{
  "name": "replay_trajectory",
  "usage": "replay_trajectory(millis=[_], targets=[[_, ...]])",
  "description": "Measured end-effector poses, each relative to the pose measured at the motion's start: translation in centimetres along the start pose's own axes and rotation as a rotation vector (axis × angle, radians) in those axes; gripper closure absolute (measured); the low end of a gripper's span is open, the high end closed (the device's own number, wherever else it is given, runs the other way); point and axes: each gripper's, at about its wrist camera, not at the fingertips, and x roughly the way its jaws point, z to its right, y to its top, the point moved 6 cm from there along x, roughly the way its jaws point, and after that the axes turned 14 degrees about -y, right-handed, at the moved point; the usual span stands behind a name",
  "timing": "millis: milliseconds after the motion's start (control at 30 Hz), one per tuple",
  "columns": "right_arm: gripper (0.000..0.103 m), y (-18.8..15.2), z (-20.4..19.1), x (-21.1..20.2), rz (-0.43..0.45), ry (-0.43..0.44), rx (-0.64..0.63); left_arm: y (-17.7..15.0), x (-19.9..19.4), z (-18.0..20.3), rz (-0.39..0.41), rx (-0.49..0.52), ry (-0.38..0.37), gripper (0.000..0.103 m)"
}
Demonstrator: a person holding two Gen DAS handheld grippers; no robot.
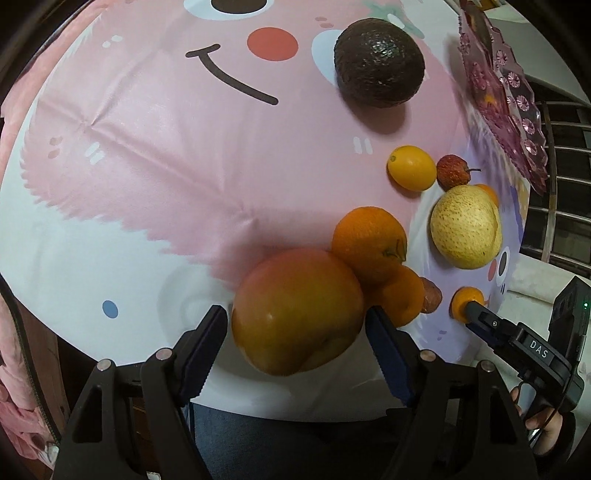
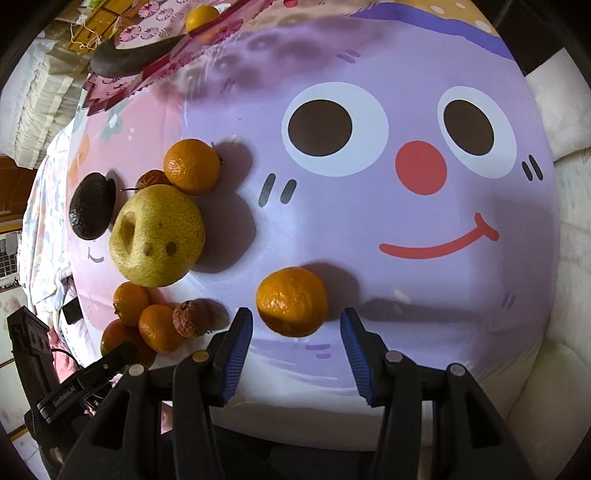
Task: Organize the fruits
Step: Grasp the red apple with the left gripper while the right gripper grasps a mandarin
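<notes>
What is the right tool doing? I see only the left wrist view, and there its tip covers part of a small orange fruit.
Observer: The right tool is open. The mandarin lies between its fingers, with a gap on each side.
Operator: Good. My left tool grips the apple. Is the pear sound? Its skin looks whole to me.
Observer: No. On the side facing the right camera, the pear has three dark holes.
Operator: Is any fruit at the pink tray?
Observer: Yes, a small orange fruit shows at its upper edge.
</notes>
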Motion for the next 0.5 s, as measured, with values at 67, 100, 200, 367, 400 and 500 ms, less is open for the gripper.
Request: replay_trajectory(millis=[67,100,200,367,400,500], targets=[[0.053,0.21,-0.08,0.11,-0.006,-0.006,0.001,0.09,-0.09,-0.23,-0.005,-0.005,0.003,0.035],[0.053,0.30,-0.10,0.12,-0.007,-0.006,0.000,0.14,-0.10,-0.34,-0.008,-0.008,0.006,0.035],[0.053,0.64,-0.25,0.18,-0.011,-0.012,-0.002,0.29,0.07,-0.42,-0.014,-0.015,0.006,0.035],[0.059,0.79,-0.15,0.29,-0.021,-0.014,-0.007,0.58,0.22,-0.51,-0.028,-0.015,0.010,0.036],[0.059,0.82,-0.18,0.23,-0.021,-0.014,-0.008,0.60,0.24,-0.50,-0.030,-0.014,0.011,0.036],[0.062,0.76,-0.12,0.03,-0.017,-0.012,-0.012,0.71,0.14,-0.51,-0.034,-0.015,0.011,0.037]])
